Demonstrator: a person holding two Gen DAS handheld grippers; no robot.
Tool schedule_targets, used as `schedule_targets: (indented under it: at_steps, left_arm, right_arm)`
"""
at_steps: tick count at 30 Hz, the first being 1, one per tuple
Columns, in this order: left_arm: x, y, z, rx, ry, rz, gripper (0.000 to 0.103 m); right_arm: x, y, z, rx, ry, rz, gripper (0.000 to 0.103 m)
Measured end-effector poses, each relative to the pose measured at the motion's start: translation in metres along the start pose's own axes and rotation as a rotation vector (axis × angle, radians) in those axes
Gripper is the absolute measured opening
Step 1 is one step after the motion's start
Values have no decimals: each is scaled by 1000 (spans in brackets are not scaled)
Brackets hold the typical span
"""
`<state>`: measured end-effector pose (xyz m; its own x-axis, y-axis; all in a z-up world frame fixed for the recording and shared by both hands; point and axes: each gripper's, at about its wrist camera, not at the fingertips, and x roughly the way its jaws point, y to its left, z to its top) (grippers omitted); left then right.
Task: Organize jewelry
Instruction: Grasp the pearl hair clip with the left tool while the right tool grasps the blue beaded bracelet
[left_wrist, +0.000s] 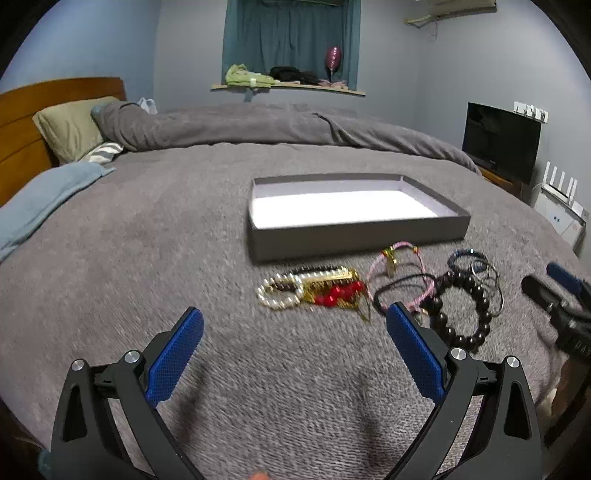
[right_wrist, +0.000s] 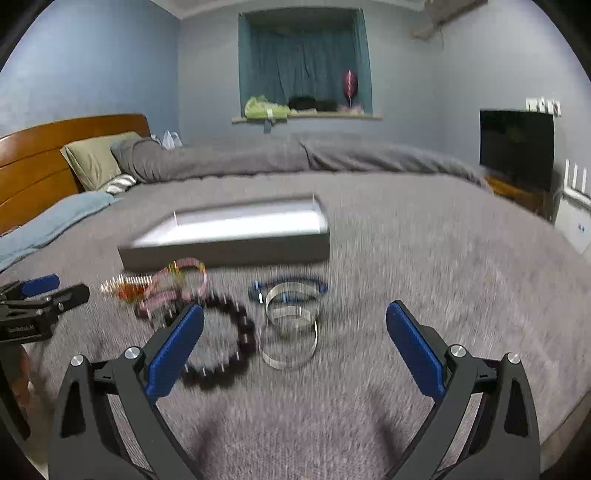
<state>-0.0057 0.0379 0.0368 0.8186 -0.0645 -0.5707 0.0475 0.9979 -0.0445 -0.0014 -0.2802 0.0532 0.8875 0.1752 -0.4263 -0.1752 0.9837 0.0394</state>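
I hold both grippers low over the grey bed (left_wrist: 147, 229), and each is empty with its jaws spread wide. The left gripper (left_wrist: 294, 321) has bare blanket between its blue pads; the right gripper (right_wrist: 294, 315) frames part of the jewelry pile.

The one container here is a shallow grey box (left_wrist: 354, 236), lying flat on the bed just beyond the jewelry. Its white inside shows nothing in it from the left wrist view; the right wrist view is blurred, but there too I see only the pale floor of the box (right_wrist: 229, 251).

All the jewelry lies on the blanket on the near side of the box. From the left wrist view, going left to right: a pearl bracelet (left_wrist: 277, 293), touching a gold piece with red beads (left_wrist: 338, 291); then a pink cord bracelet (left_wrist: 400, 266) with a thin black cord loop (left_wrist: 397, 288) across it; then a dark bead bracelet (left_wrist: 465, 310), near my right pad; and, farther right, a tangle of blue and thin dark bangles (left_wrist: 476, 266). How these overlap I cannot tell exactly.

In the right wrist view the dark bead bracelet (right_wrist: 225, 339) sits just beside my left pad, with silver bangles (right_wrist: 291, 325) stacked to its right, between my pads, and a blue bracelet (right_wrist: 288, 290) just beyond them.
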Motion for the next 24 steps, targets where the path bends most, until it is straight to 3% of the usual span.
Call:
schedule_targets:
  at_steps: [5, 9, 15, 17, 19, 24]
  left_arm:
    - [7, 6, 18, 66, 41, 22, 98]
    - [21, 20, 26, 56, 67, 16, 98]
    - [50, 28, 26, 52, 108, -38, 94]
    - [56, 27, 24, 58, 112, -45, 86]
    - [60, 28, 22, 56, 124, -70, 69]
    - [70, 31, 16, 35, 157, -112, 66]
  right_arm:
    - [-1, -6, 31, 10, -59, -3, 98]
    - [10, -15, 46, 34, -84, -26, 98]
    - [32, -23, 41, 60, -67, -19, 98]
    - [36, -24, 35, 61, -55, -13, 98]
    - [41, -25, 30, 58, -36, -10, 98]
    - [45, -31, 27, 86, -15, 23, 98]
